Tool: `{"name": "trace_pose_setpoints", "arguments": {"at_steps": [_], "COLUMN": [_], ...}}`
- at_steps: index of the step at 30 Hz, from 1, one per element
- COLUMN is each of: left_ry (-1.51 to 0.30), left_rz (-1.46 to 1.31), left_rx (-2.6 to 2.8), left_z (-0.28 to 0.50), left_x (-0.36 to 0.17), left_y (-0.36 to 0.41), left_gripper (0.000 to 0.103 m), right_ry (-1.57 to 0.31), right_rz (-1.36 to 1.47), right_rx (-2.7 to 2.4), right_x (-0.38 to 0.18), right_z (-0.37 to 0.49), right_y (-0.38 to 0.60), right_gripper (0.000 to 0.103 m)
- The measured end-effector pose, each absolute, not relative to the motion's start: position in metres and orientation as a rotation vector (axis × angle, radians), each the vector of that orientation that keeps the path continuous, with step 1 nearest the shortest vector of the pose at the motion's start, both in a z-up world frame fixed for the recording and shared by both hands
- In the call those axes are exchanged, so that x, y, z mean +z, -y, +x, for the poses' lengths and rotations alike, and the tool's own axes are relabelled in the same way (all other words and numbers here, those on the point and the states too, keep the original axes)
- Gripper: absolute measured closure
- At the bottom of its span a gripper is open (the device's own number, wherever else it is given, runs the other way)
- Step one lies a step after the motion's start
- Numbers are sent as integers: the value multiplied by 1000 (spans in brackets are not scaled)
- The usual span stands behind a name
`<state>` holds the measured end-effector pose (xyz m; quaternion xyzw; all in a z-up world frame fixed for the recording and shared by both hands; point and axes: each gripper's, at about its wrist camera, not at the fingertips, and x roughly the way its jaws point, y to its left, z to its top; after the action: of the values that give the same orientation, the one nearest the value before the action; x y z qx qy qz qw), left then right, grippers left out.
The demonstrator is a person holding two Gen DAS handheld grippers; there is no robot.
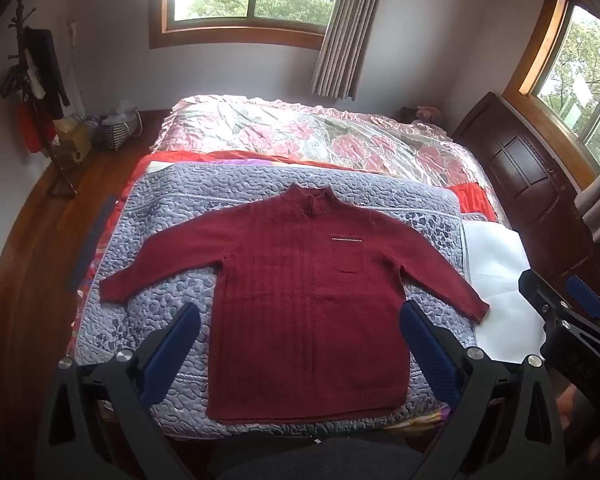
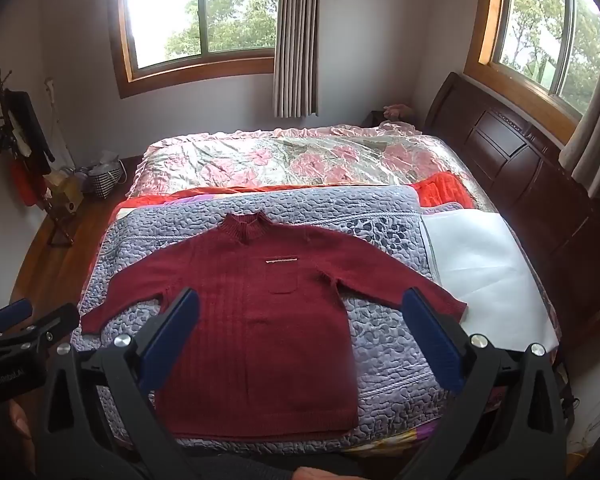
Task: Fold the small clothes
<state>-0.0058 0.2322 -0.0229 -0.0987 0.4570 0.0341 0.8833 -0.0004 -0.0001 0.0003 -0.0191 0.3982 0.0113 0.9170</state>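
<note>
- Covering most of the scene, a bed (image 1: 440, 152) carries a grey-lilac quilted mat (image 1: 160, 300) on its near half, with a floral coverlet (image 2: 284, 168) behind it and a white sheet (image 2: 480, 264) to the right.
- Spread face up on the mat lies the dark red sweater (image 1: 300, 312), collar away from the person, hem at the near edge, both sleeves angled out and down; no fold shows, so by my reading the task stands at its very start.
- Hovering above the hem, the left gripper (image 1: 300, 352) has its jaws wide apart and holds nothing.
- Held above the sweater's right side, the right gripper (image 2: 300, 340) is likewise spread and empty.
- Next, I judge, each gripper must drop to a sleeve cuff (image 1: 478, 312) or a shoulder, pinch only the knit and not the mat, then carry it across the chest pocket (image 2: 283, 284).
</note>
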Motion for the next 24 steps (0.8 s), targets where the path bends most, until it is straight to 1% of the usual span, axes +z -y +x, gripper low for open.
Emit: {"name": "trace_pose_setpoints", "arguments": {"at_steps": [24], "left_ry": [-948], "left_rz": [-196], "left_rx": [80], "left_z": [-4], "left_x": [-21], "left_y": [-233], "left_gripper": [4], "right_ry": [-827], "right_rz": [-29], "right_rx": [18], "right_x": [1], "right_z": [-2], "right_y": [6], "right_gripper": [3]}}
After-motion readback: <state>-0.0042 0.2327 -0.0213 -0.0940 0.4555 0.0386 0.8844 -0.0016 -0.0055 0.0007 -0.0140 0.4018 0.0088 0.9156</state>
